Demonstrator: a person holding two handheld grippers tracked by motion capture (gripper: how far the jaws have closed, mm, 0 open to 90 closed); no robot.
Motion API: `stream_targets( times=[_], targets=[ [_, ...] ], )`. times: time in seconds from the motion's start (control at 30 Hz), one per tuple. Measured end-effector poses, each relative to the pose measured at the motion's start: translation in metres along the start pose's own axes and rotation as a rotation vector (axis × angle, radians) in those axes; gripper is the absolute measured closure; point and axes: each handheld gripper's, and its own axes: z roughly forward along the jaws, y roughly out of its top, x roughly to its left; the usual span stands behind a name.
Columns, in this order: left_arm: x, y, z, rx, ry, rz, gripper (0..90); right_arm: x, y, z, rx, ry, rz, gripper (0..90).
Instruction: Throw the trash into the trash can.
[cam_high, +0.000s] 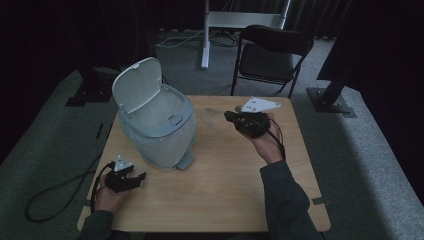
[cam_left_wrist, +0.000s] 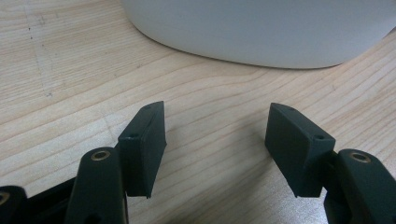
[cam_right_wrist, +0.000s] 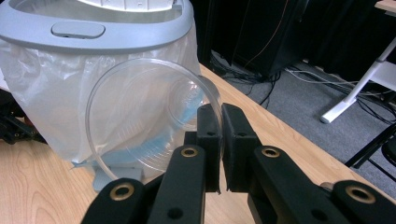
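The right gripper (cam_high: 231, 117) is clamped on the rim of a clear plastic cup (cam_right_wrist: 154, 116), held up off the table (cam_high: 225, 190) with the forearm reaching in from the bottom edge and the cup's open mouth facing the camera, just beside the trash bin (cam_high: 160, 125), whose lid stands open and whose bag liner hangs over its rim. The left gripper (cam_high: 134, 180) sits low near the table's front-left corner with its jaws spread wide and nothing between them, bin wall right ahead. From above the cup is barely a pale smear, and you can't tell if it's touching the bin.
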Motion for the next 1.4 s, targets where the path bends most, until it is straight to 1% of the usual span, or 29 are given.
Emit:
stream_targets(
  times=[0.57, 0.67, 1.07, 1.4],
  targets=[
    [0.0, 0.0, 0.0, 0.0, 0.0, 0.0, 38.6, -0.001, 0.008, 0.0, -0.016, -0.005, 0.002, 86.3],
    [0.0, 0.0, 0.0, 0.0, 0.0, 0.0, 38.6, 0.0, 0.01, 0.0, -0.015, -0.006, -0.005, 86.3],
    [0.0, 0.0, 0.0, 0.0, 0.0, 0.0, 38.6, -0.001, 0.019, -0.003, -0.038, -0.013, -0.008, 86.2],
    [0.0, 0.0, 0.0, 0.001, -0.001, 0.0, 38.6, -0.001, 0.025, -0.003, -0.044, -0.016, -0.011, 86.2]
  ],
)
